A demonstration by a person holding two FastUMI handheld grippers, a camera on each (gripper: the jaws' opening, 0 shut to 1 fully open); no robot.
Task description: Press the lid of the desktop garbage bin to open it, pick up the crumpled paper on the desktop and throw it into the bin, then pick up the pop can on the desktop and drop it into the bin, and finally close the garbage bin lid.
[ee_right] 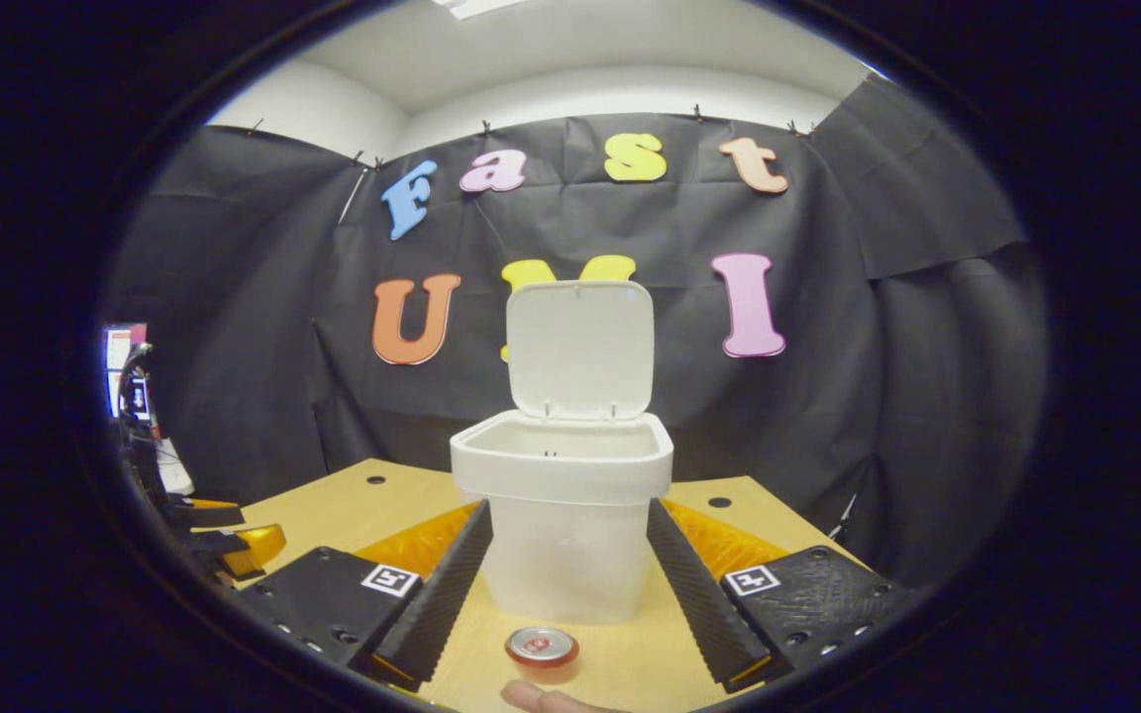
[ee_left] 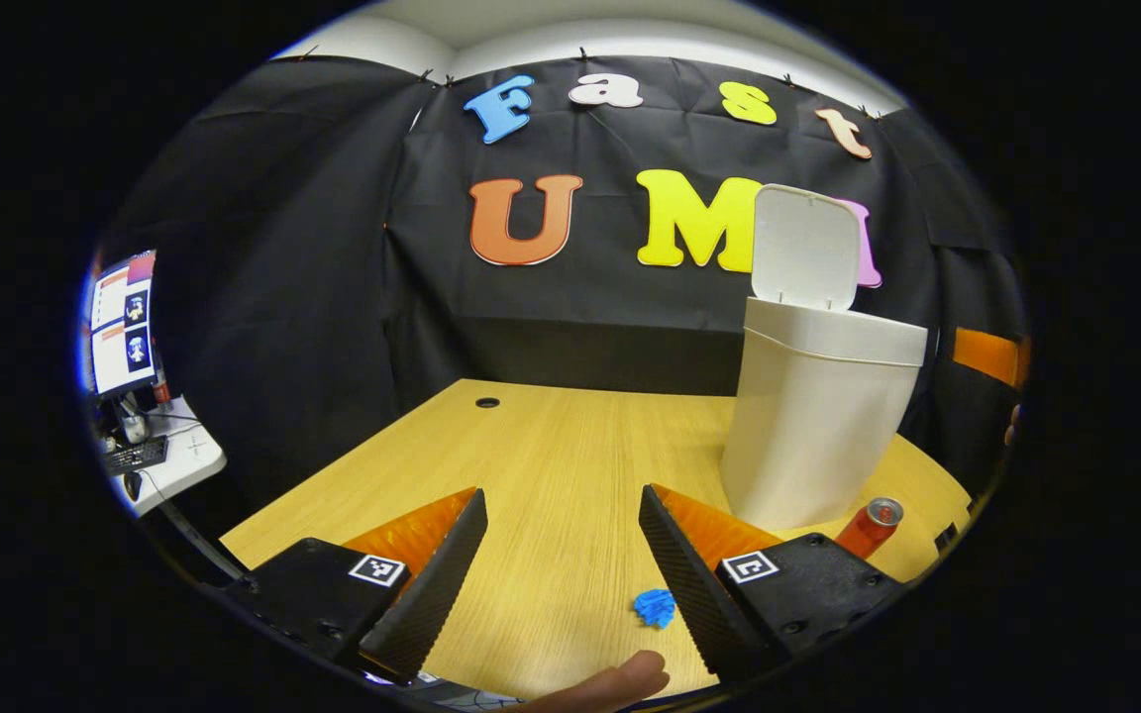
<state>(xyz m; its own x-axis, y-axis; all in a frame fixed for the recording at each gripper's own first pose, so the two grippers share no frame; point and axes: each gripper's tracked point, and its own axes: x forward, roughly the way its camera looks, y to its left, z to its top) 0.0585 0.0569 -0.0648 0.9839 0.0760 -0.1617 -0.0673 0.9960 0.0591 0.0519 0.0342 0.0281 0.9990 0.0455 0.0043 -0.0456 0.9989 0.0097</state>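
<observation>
The bin (ee_right: 563, 515) is standing on the tabletop (ee_left: 551, 465) with its lid (ee_right: 580, 347) raised upright. Both the left claw (ee_left: 563, 564) and right claw (ee_right: 568, 584) are hovering spread, gripping nothing. The crumpled paper (ee_left: 655, 607) is lying beside the left claw's fingers, the pop can (ee_right: 541, 651) upright before the bin.

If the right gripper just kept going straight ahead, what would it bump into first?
Probably the pop can, standing low between the right gripper's open fingers; if it passes above it, then the white bin right behind.
</observation>
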